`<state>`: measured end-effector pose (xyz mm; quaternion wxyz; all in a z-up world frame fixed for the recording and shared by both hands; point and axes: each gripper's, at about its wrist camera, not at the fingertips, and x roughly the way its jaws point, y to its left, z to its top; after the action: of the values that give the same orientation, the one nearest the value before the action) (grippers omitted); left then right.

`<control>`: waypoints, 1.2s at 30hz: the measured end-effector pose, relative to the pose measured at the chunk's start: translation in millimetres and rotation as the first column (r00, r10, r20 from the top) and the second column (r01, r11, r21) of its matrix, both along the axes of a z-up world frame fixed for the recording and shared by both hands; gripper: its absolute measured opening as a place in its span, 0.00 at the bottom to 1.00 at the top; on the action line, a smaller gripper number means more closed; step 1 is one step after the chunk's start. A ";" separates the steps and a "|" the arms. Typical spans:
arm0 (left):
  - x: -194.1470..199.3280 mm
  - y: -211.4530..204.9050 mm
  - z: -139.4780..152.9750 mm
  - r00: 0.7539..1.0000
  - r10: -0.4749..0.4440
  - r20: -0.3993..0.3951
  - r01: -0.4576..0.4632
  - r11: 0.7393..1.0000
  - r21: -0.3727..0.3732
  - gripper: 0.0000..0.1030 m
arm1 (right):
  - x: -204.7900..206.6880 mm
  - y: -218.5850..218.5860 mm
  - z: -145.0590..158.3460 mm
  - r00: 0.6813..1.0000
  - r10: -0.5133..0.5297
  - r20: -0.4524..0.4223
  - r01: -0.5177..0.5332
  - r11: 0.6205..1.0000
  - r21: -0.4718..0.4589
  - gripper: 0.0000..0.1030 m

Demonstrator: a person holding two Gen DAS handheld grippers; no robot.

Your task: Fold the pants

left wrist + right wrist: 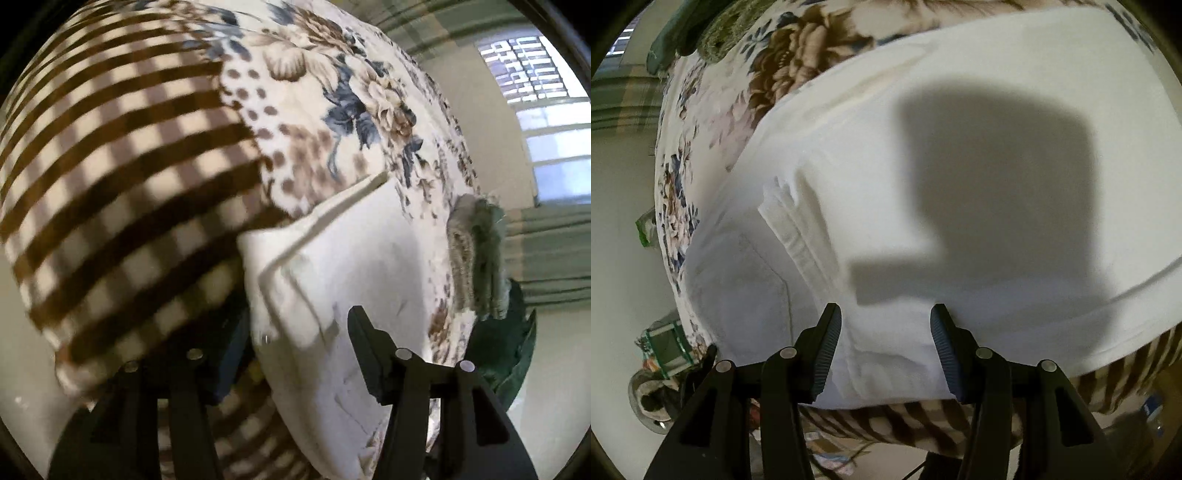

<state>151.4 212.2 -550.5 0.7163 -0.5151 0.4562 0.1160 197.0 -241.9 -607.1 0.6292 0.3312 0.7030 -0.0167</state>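
White pants (960, 184) lie spread on a bed with a floral and brown-checked cover (129, 166). In the left wrist view the pants (351, 266) hang over the bed's near edge, waistband and seams showing. My left gripper (299, 339) is open, its jaws standing on either side of the pants' edge; the left finger is partly hidden behind the cloth. My right gripper (886, 332) is open, jaws wide apart just above the near hem of the pants, with its shadow cast on the cloth.
A grey-green furry cloth (476, 258) and a dark green item (506, 343) lie at the bed's right edge. A window (546, 122) and curtains are behind. Clutter and a green packet (665, 347) lie on the floor by the bed.
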 end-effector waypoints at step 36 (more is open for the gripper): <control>22.3 -173.9 193.4 0.881 -0.373 0.289 0.183 0.835 0.519 0.15 | -13.7 -76.7 39.1 0.995 0.016 0.096 -0.003 0.990 -0.139 0.75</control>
<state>173.8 38.3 -357.1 0.9040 -0.2620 0.3375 0.0153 183.3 -318.6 -568.0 0.6840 0.2840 0.6704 -0.0464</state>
